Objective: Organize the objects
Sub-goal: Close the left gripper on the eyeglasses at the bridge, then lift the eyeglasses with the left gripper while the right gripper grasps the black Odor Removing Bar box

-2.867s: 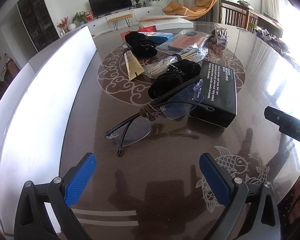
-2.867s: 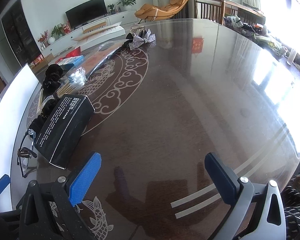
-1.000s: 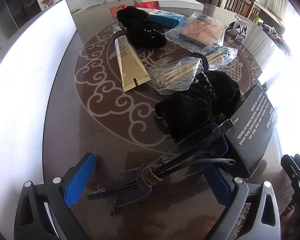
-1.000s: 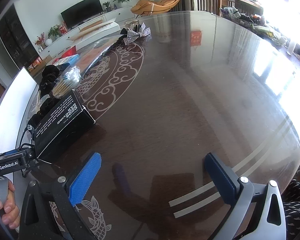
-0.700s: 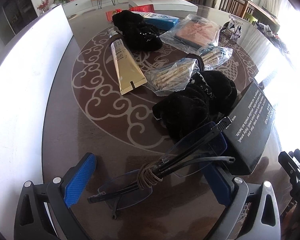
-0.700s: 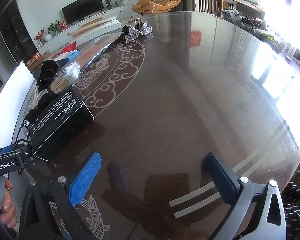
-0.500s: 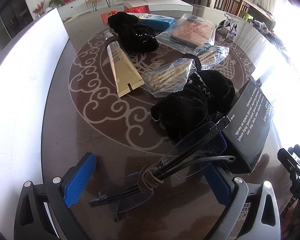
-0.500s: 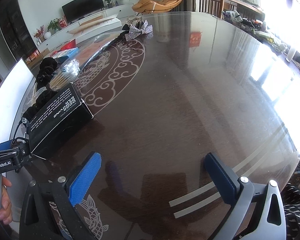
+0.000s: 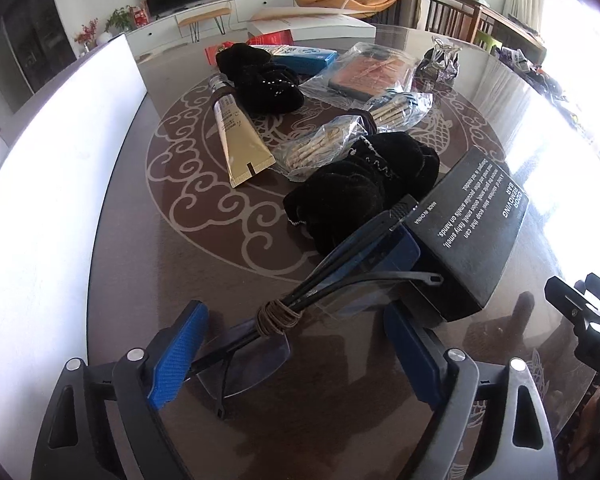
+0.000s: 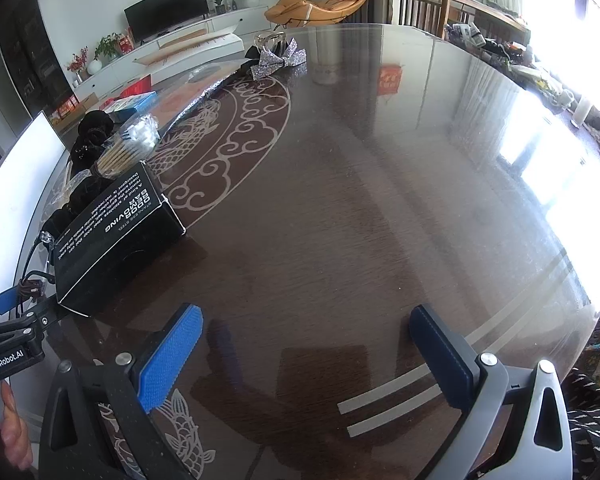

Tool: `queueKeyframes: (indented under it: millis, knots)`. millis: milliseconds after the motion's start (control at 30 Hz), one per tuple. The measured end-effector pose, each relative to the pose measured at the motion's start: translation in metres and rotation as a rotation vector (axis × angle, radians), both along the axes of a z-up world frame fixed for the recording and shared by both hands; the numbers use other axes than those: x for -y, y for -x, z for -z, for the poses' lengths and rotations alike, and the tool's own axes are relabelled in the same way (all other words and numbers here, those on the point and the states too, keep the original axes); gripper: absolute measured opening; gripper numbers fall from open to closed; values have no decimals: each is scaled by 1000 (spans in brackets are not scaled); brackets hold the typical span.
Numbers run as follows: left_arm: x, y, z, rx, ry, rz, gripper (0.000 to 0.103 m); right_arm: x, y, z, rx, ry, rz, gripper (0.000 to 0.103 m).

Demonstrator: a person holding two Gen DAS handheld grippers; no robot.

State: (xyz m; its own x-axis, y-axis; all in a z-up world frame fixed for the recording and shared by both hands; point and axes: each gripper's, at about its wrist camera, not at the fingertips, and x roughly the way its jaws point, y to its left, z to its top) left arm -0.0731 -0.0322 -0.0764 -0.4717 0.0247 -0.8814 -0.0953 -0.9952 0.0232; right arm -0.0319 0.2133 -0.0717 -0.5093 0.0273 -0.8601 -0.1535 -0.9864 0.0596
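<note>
Closing on the safety glasses (image 9: 340, 280) with the left tool (image 9: 296, 344).
Its jaws, just narrowing, straddle 1 lens without pinching; frame runs diagonally up-right toward the black box (image 9: 472, 232). Right tool (image 10: 304, 356) gapes empty, farther off.

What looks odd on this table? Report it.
The glasses are folded with a brown band wound round their arms, and one end is propped up on the black box, so they sit tilted rather than flat.

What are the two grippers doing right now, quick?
Left gripper: open, jaws just closing around the glasses, no grip yet.
Right gripper: open, empty.
</note>
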Motion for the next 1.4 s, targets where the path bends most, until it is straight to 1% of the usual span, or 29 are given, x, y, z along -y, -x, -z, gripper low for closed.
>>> queueKeyframes:
  millis: [33,100,133,200,267,300,367,467,533,600,633,667,767,833,867,900,933,967,1033,1100,1200,1233,1333,1400]
  knots:
    - [0,-5,-1,-12,-18,-14,77,1,1,0,1,-3,-1,103]
    - [-5,-13,-2,-43,-18,-33,58,1,1,1,3,-9,-2,103]
    - [-7,-17,-3,-51,-18,-41,52,2,1,1,3,-11,-2,103]
    - [-12,-27,-5,-53,-20,-61,36,2,1,1,4,-12,-3,103]
    - [-12,-34,-5,-46,-26,-77,35,2,1,1,3,-9,-3,103]
    - [-10,-43,-5,-44,-28,-79,35,1,1,1,2,-7,-3,103]
    - [-8,-51,-6,-35,-26,-72,35,0,1,0,0,1,-3,103]
    - [-1,-49,-8,-11,-63,-51,36,-2,0,-1,-8,25,1,103]
    - [8,-48,-9,5,-96,-62,40,-2,0,-1,-9,27,2,103]
    - [18,-48,-9,3,-111,-74,54,-2,0,-1,-6,16,1,103]
    - [20,-47,-9,-1,-111,-77,57,-1,0,0,-4,8,0,103]
    - [22,-46,-9,-4,-109,-79,58,0,0,0,-2,0,0,103]
    - [19,-40,-7,1,-104,-64,59,-1,0,0,-3,3,2,103]
    - [8,-38,-5,4,-47,-19,60,-6,-2,-1,-18,44,11,103]
    - [3,-39,-4,-6,-9,1,56,-10,-2,-2,-27,70,16,103]
    - [2,-43,-5,-32,-16,15,30,-14,-3,-3,-35,96,21,103]
    - [1,-47,-6,-48,-11,19,19,-17,-4,-4,-41,121,27,103]
    - [3,-50,-6,-58,0,8,12,-20,-5,-6,-45,143,37,103]
    - [13,-57,-6,-77,-34,-29,11,-16,-5,-16,-75,148,32,103]
    - [21,-63,-5,-95,-38,-52,11,3,3,-26,-79,165,-9,103]
    - [29,-67,-6,-103,-48,-56,11,52,29,-39,-51,245,-110,103]
    - [30,-67,-6,-102,-55,-58,11,71,38,-40,-41,243,-123,103]
    - [36,-68,-6,-98,-80,-70,11,112,68,-27,42,125,-94,103]
    - [39,-70,-5,-98,-87,-71,11,117,75,-10,104,108,-103,103]
